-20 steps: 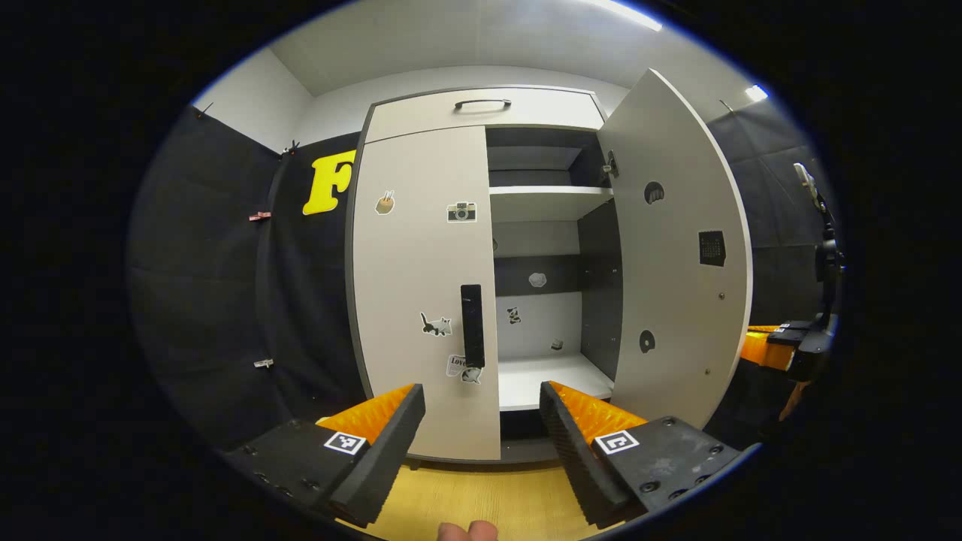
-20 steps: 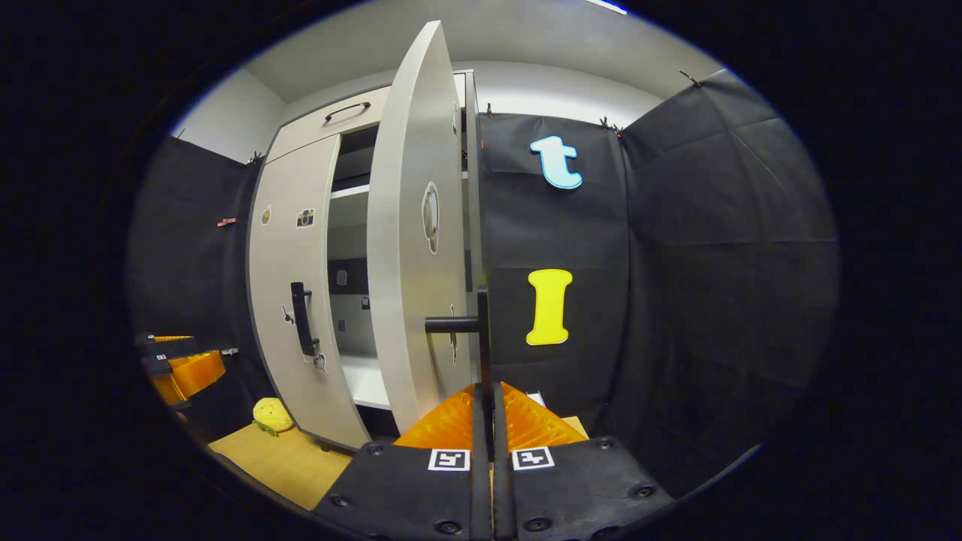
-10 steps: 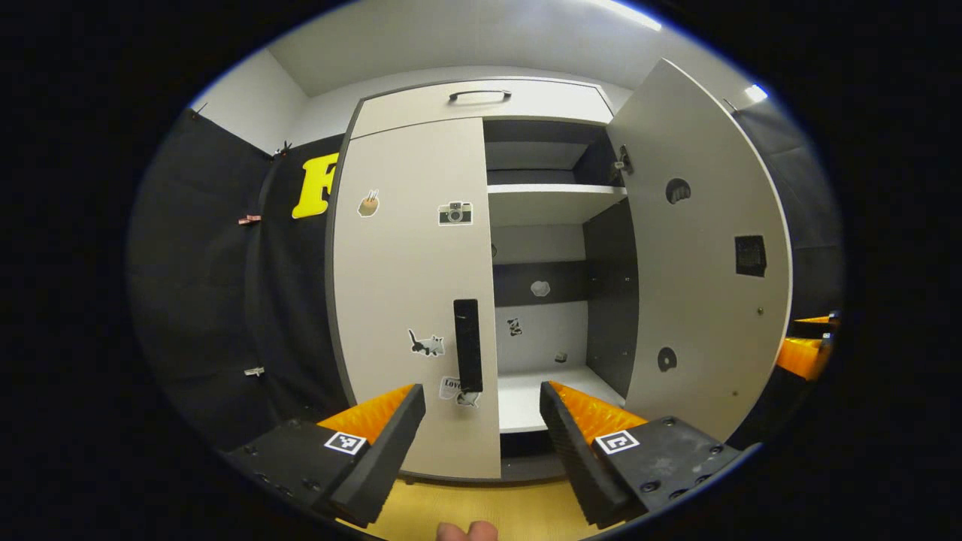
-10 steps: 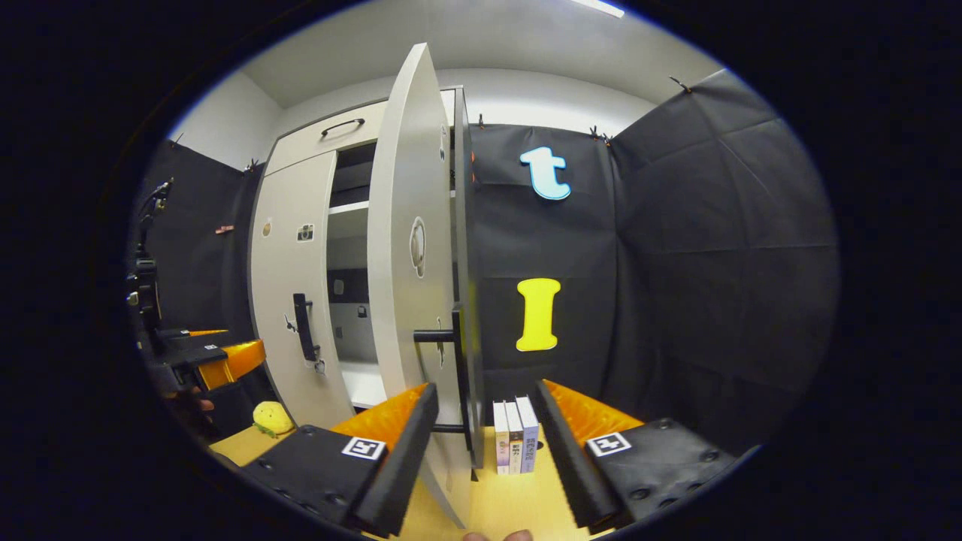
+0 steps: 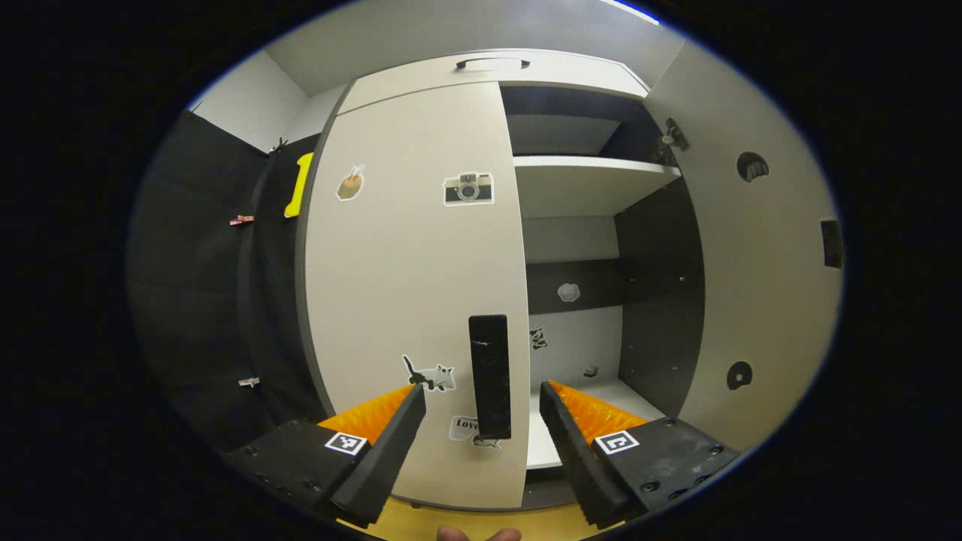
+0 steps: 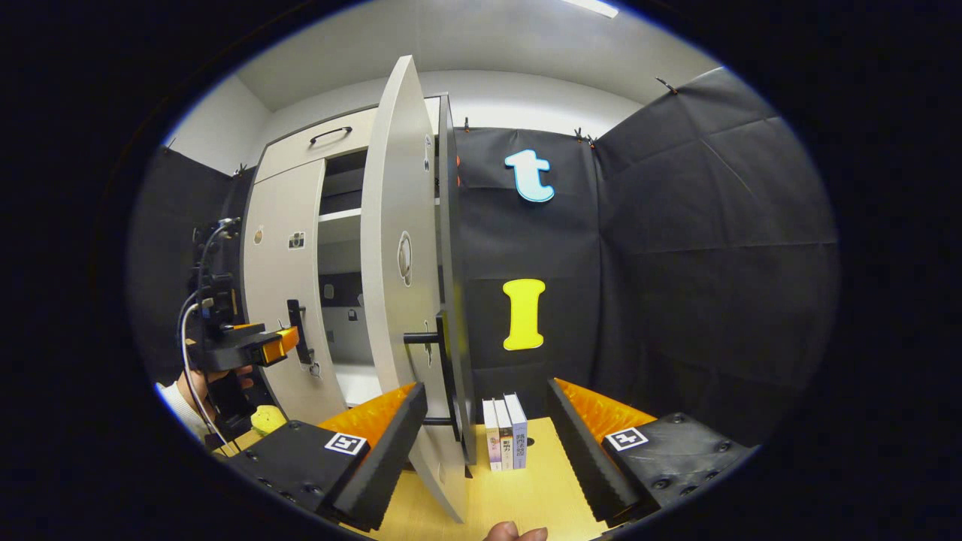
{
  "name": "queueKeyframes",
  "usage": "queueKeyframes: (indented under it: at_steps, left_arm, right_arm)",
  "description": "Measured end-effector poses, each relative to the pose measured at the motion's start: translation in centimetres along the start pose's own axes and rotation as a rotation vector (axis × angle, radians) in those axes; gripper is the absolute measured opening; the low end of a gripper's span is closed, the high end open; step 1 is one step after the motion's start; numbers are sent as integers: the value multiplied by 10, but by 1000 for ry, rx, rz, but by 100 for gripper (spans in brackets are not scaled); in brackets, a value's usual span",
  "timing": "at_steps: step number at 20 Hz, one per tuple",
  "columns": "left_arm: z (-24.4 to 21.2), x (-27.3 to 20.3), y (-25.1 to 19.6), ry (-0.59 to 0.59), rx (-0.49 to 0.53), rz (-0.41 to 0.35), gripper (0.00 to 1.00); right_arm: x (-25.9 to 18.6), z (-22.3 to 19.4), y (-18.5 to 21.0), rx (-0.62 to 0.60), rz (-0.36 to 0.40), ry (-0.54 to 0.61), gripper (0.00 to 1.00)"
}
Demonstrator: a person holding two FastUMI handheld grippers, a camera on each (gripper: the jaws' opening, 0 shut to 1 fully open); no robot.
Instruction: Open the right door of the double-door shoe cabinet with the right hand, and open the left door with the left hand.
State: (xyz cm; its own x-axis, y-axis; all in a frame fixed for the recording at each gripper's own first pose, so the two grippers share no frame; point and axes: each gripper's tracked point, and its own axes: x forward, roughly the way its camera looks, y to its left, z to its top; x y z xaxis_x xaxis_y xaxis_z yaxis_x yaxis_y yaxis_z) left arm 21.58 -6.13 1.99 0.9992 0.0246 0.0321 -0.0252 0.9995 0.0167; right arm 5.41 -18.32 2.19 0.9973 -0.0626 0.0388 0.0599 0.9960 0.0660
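Left door handle (image 5: 489, 376) between open left tool (image 5: 481, 443) fingers (seemingly untouched).

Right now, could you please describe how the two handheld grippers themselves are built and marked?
The left gripper and right gripper each have two ridged, wedge-shaped fingers on black bolted plates bearing small square black-and-white tags. A cable loops from the left gripper.

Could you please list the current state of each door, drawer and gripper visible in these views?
Right door: swung wide open, its handle free.
Left door: closed, its handle not gripped.
Top drawer: closed.
Left gripper: jaws open, either side of the left door's handle, not touching.
Right gripper: jaws open, holding nothing.
Books: standing upright on the floor beside the cabinet.
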Motion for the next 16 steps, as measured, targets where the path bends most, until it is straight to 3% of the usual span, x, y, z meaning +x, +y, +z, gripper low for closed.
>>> queueKeyframes:
  at_steps: [7,11,12,13,16]
  left_arm:
    - [-8,47,1,-6,-10,8,79]
    - [-7,56,-3,-10,-9,-5,59]
    - [-9,56,-5,-11,-18,-15,46]
    - [-8,57,-5,-17,-17,-16,40]
    - [-14,57,-6,0,-55,-32,35]
  right_arm:
    - [5,2,-16,-19,-24,-5,99]
    - [7,1,-26,-11,-36,0,99]
    - [8,-1,-26,-11,-38,3,99]
    - [8,-1,-27,-10,-40,6,99]
    - [7,1,-24,-8,-37,3,99]
